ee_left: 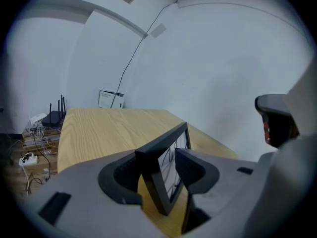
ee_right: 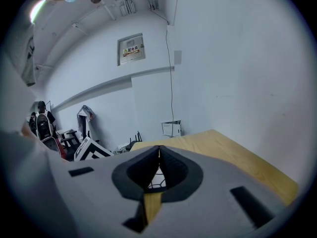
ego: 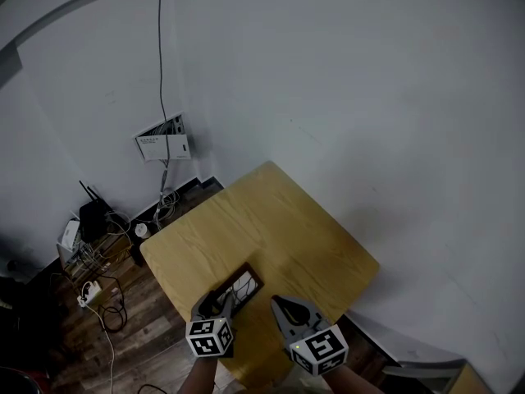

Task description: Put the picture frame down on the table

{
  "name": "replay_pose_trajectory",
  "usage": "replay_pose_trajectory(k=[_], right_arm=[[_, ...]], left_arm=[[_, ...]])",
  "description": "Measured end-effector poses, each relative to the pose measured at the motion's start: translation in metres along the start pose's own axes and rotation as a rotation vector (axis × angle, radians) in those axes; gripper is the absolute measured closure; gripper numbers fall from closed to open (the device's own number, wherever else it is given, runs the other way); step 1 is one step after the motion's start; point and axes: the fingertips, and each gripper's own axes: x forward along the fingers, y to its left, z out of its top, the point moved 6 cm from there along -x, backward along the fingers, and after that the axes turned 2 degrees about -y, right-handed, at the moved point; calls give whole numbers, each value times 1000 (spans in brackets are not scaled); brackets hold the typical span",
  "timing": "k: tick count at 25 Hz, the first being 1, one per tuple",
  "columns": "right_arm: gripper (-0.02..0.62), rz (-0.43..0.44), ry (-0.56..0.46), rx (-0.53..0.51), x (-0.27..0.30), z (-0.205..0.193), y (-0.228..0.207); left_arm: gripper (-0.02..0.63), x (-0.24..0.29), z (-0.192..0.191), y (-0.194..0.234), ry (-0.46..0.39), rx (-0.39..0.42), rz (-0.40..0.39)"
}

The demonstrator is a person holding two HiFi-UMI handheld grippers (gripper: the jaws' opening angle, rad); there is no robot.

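Black-rimmed and tilted, the picture frame (ee_left: 168,168) is clamped between the jaws of the left gripper (ee_left: 156,176), over the 6 o'clock edge of the table (ego: 283,220). I cannot tell whether its lower corner touches the wood. Released at this slant, it would likely topple, and this near the edge it could slide off. The right gripper (ee_right: 159,157), at 3 o'clock of the left, is pinched closed on nothing. Beyond, the pale wood lies bare. At the table's 9 o'clock a router (ego: 92,217) and a power strip (ego: 89,292) sit on dark floorboards (ego: 152,335), and at 11 o'clock a wall box (ego: 162,144) hangs on the white wall (ego: 353,89).

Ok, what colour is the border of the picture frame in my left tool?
Plain black on the rectangular picture frame, clearest in the left gripper view.
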Motion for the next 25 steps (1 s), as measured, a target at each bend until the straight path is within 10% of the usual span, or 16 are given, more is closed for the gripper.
replay_pose_trajectory(k=[25], right_arm=[[594,20,9,-3,6,-3,5]], left_arm=[[325,-2,-5,17,-29,-26,69]])
